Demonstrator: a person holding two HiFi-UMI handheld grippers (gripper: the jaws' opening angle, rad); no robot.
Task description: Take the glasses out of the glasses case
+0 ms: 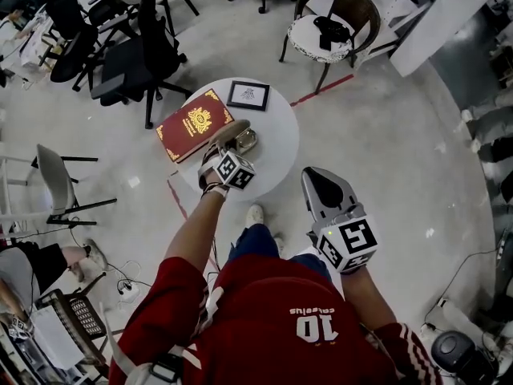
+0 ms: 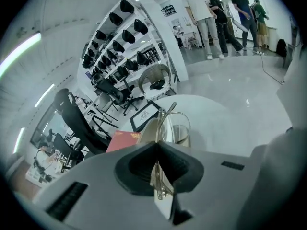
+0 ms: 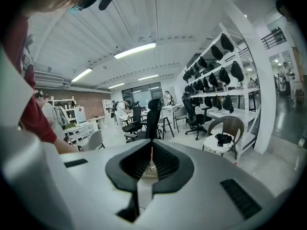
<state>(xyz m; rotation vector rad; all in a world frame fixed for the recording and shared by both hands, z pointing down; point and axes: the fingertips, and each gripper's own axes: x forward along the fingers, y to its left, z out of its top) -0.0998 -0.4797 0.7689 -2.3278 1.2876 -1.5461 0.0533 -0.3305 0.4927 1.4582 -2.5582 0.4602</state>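
Nearest me, my right gripper (image 1: 321, 181) hangs off the 5 o'clock edge of the round white table (image 1: 276, 147), its claw pressed together on nothing. My left gripper (image 1: 228, 146) is over the tabletop, claw clamped on the frame of the glasses (image 2: 173, 124), lenses jutting toward 12 o'clock. The tan glasses case (image 2: 147, 131) sits just behind them. Beyond, a red book (image 1: 192, 124) lies at the table's 9 o'clock and a framed card (image 1: 248, 95) at 12.
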